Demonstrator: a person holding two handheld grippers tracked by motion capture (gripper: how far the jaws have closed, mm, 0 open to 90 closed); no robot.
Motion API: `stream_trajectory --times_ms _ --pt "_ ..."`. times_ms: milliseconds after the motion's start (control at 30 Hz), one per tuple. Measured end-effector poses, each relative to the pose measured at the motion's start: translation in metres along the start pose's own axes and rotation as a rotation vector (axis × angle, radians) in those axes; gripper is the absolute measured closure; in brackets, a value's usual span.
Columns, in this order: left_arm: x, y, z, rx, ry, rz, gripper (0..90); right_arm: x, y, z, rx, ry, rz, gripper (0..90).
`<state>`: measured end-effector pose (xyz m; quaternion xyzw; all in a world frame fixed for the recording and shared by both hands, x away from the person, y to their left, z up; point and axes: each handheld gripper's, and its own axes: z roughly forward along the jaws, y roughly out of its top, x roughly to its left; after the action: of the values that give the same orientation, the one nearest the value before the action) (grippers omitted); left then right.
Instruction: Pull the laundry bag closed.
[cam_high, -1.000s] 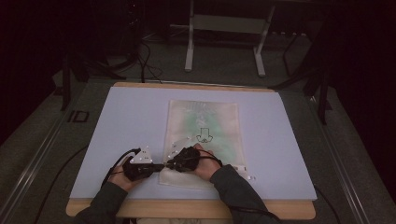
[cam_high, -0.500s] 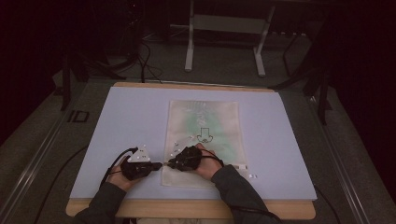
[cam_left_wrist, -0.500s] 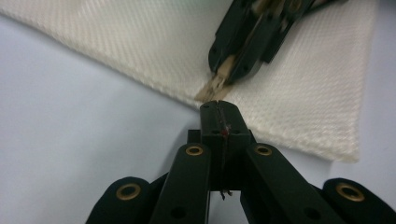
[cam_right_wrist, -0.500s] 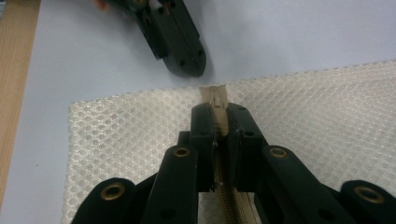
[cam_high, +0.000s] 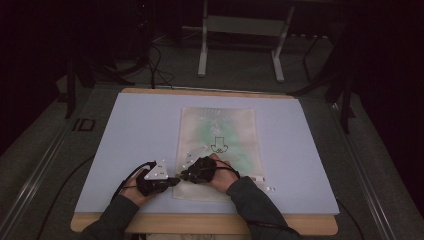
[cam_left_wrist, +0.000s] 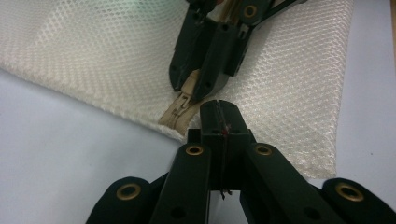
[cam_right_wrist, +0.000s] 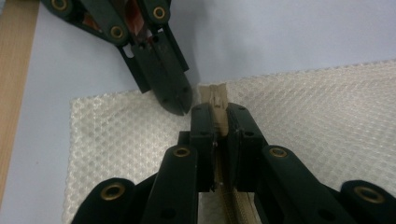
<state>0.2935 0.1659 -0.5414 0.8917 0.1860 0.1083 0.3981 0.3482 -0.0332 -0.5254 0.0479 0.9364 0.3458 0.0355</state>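
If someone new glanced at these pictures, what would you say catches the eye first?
Most striking are the two black grippers meeting tip to tip at the near edge of the white mesh bag, which lies flat in the middle of the pale blue table mat. The right gripper is shut on the beige zipper pull, while the left gripper, jaws closed, pinches the bag's edge right beside it.
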Motion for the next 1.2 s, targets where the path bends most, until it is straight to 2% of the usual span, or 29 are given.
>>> stream_trajectory --times_ms 533,733,767,867,933,1000,1033,1067,1100,1200 --pt "-0.002 0.0 0.0 0.003 0.014 0.0 90.0 0.002 -0.011 -0.011 -0.004 -0.001 -0.006 82.3" --pt "-0.003 0.0 0.0 -0.002 0.022 0.003 89.8 0.002 -0.01 -0.01 -0.003 -0.003 0.004 82.3" --pt "-0.005 0.0 -0.001 -0.004 0.03 0.018 89.7 0.001 -0.009 -0.008 -0.002 -0.002 0.005 82.3" --pt "-0.004 0.0 -0.001 -0.006 0.024 0.017 89.2 0.0 -0.008 -0.007 -0.004 -0.001 0.009 82.2" --pt "-0.003 0.0 -0.002 -0.019 0.004 0.013 87.9 -0.002 -0.007 -0.005 -0.006 0.008 0.012 82.2" --pt "-0.003 0.0 -0.001 -0.02 0.001 0.017 81.0 -0.002 -0.007 -0.005 -0.008 0.01 0.009 82.2" --pt "-0.004 0.001 0.0 -0.019 0.018 0.023 82.1 -0.002 -0.007 -0.005 -0.008 0.011 0.009 82.2" --pt "-0.004 0.001 0.0 -0.019 0.018 0.023 84.8 -0.002 -0.007 -0.005 -0.007 0.011 0.008 82.2" --pt "-0.005 0.003 0.002 -0.001 0.041 0.028 88.8 -0.002 -0.007 -0.005 -0.006 0.011 0.006 82.2" --pt "-0.005 0.003 0.003 0.003 0.043 0.029 89.5 -0.002 -0.007 -0.006 -0.002 0.009 0.003 82.2"
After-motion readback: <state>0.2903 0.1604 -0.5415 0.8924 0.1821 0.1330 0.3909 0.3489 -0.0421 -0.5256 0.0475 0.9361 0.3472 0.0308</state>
